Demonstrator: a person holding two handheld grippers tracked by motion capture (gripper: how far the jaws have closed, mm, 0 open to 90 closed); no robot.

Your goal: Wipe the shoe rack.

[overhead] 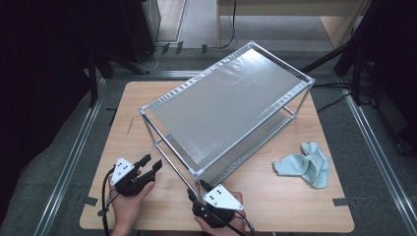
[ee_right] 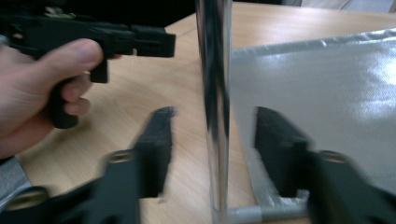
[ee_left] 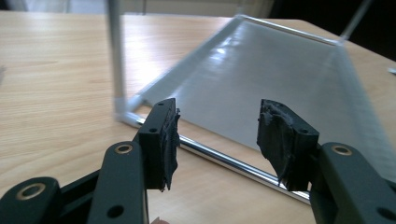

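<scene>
From above I see the metal shelf rack (overhead: 231, 113) standing at an angle across the wooden table (overhead: 123, 128), its near corners facing my two grippers. My left gripper (overhead: 151, 163) sits just off the rack's near-left side; along its own camera, the jaws stand apart with nothing between the pads (ee_left: 170, 140), and the rack's bottom rail (ee_left: 224, 158) runs across just beyond them, with the lower shelf sheet (ee_left: 280, 70) stretching away behind and a corner post (ee_left: 116, 56) rising to the left of the jaws. The rail is near the tips but I see no contact. My right gripper (overhead: 198, 192) is at the rack's nearest corner. In its camera the upright post (ee_right: 215, 93) stands directly between the two jaws, closer to the right-hand one than to the left, with clear gaps on both sides, so the jaws straddle it without clamping. The picture is blurred, but the pads are not pressing on the tube. The person's left hand (ee_right: 42, 84) shows beyond. A crumpled pale-green cloth (overhead: 305, 164) lies on the table to the right, well apart from both grippers.
</scene>
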